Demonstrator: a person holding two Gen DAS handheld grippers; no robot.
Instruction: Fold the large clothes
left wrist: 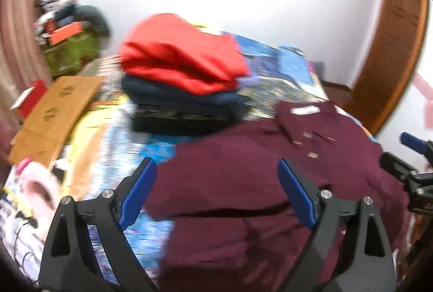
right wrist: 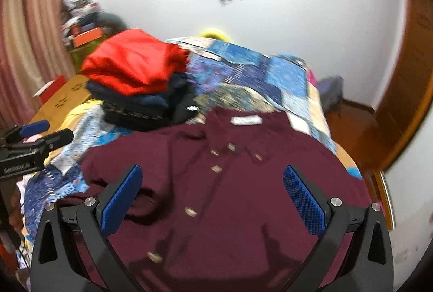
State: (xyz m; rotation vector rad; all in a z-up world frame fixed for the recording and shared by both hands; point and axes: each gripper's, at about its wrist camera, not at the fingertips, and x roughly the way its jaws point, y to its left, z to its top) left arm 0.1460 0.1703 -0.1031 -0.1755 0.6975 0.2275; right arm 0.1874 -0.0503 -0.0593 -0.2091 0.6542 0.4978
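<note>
A maroon buttoned garment lies spread on the patchwork bed cover, collar and white label at the far end. It also shows in the left wrist view. My left gripper is open and empty above the garment's left part. My right gripper is open and empty above the garment's button row. The right gripper shows at the right edge of the left wrist view. The left gripper shows at the left edge of the right wrist view.
A stack of folded clothes, red on top of dark ones, sits on the bed beyond the garment. A cardboard box and clutter lie at the left. A wooden door stands at the right.
</note>
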